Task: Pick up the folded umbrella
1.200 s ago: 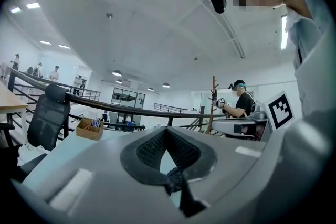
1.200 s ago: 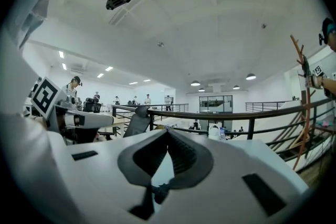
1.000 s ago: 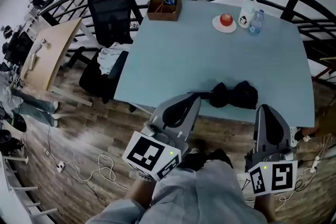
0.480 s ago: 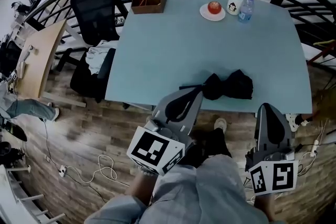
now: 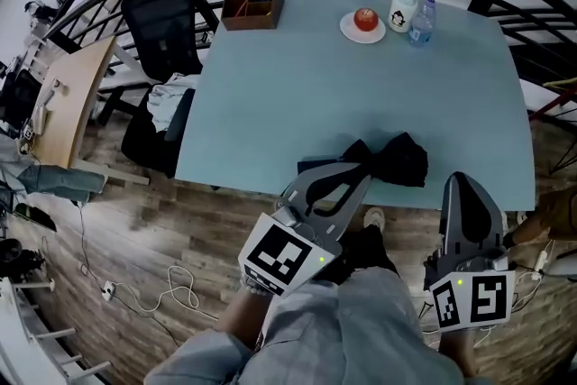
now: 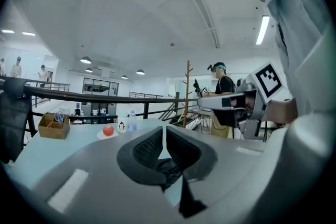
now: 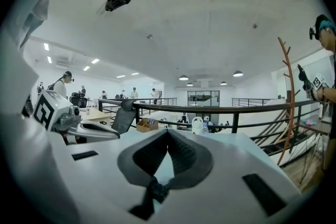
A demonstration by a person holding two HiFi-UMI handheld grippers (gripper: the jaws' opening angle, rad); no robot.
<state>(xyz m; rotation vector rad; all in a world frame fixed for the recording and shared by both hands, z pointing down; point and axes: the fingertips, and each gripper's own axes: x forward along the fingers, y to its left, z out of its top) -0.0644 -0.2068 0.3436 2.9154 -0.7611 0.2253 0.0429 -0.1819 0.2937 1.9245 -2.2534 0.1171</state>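
One black folded umbrella (image 5: 389,160) is lying crumpled near the front edge of the pale blue tabletop (image 5: 297,86). The left gripper (image 5: 362,174) is hovering clenched and empty at its handle end. The right gripper (image 5: 460,181), also clenched on nothing, is hanging just beside its other end.

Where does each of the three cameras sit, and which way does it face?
Head view: on the person's head, facing steeply down at the table and folded umbrella; left gripper, right gripper and grey clothing show.
Left gripper view: on that gripper, looking along its shut jaws across the table; the right gripper shows at right.
Right gripper view: on that gripper, looking along its shut jaws toward the railing; the left gripper shows at left.
Shared: both gripper views show the wooden box.
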